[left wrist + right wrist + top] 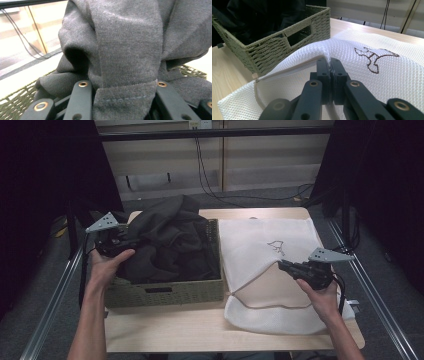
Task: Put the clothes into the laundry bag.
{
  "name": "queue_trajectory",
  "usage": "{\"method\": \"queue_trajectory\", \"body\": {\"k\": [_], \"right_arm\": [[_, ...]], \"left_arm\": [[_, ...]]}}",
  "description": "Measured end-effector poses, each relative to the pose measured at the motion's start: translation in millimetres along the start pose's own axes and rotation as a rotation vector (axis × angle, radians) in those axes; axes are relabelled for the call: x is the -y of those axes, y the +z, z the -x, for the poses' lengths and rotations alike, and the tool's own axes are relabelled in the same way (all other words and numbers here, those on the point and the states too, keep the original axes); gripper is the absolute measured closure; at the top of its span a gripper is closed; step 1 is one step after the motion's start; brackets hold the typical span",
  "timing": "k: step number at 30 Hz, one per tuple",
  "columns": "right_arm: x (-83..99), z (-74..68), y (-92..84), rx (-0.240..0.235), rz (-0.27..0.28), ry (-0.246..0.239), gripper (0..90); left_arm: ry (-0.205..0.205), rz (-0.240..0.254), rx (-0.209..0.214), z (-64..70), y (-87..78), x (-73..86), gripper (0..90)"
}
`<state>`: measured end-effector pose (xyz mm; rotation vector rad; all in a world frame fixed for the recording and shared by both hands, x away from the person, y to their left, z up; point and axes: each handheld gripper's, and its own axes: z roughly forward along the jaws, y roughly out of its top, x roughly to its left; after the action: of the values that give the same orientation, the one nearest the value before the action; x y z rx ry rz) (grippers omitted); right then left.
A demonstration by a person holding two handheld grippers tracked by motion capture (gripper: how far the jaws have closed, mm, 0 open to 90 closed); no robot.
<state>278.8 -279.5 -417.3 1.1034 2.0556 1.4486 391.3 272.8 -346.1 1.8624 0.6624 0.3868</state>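
A: Garment (165,240) first, at nine o'clock: dark grey, heaped in the woven basket (165,295), with the left tool (116,239) clamped on a hemmed fold.

B: Why grip there?

A: Probably because a hem gives firm purchase for lifting the cloth out of the basket.

B: And at three o'clock?

A: The right tool (284,265) is pinched together on the rim of the white mesh bag (270,245), which lies flat on the tabletop (165,330). Raising that edge likely keeps the mouth open to receive the garment.
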Motion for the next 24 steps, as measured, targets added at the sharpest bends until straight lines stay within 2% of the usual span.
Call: {"method": "queue_trajectory", "body": {"k": [5,8,11,14,16,17,18,20,21,24], "right_arm": [[0.0,0.2,0.0,-0.007,0.001,0.001,87.4],[-0.5,0.4,-0.6,-0.005,0.006,0.001,87.5],[-0.5,0.2,-0.8,-0.004,0.006,0.004,87.5],[-0.5,-0.4,-0.3,-0.007,0.003,0.001,87.5],[-0.5,-0.4,-0.6,-0.006,0.003,0.0,87.5],[-0.6,-0.4,-0.7,-0.006,0.004,0.002,87.5],[-0.6,0.1,-1.0,-0.005,0.005,0.003,87.5],[-0.6,0.5,-1.0,-0.004,0.007,0.002,87.5],[-0.6,0.5,-1.0,-0.003,0.006,0.002,87.5],[-0.7,-0.2,-0.4,-0.005,0.003,0.002,87.5]], "left_arm": [[-0.002,0.03,-0.007,1.3,-7.4,-10.2,66.5],[-0.002,0.073,0.006,3.4,-12.5,-15.8,66.4],[-0.003,0.075,0.0,5.9,-15.0,-20.8,66.5],[0.001,0.088,-0.022,7.3,-16.5,-26.2,66.5],[0.002,0.104,-0.014,8.0,-18.0,-28.8,66.5],[-0.003,0.108,-0.031,9.7,-19.8,-30.9,66.5],[0.001,0.117,-0.016,9.1,-20.6,-31.8,66.5],[0.002,0.131,-0.027,10.9,-23.9,-35.3,66.5],[-0.001,0.146,-0.016,11.0,-25.1,-37.0,66.5],[0.003,0.163,-0.022,14.6,-29.1,-42.7,66.5]]}}
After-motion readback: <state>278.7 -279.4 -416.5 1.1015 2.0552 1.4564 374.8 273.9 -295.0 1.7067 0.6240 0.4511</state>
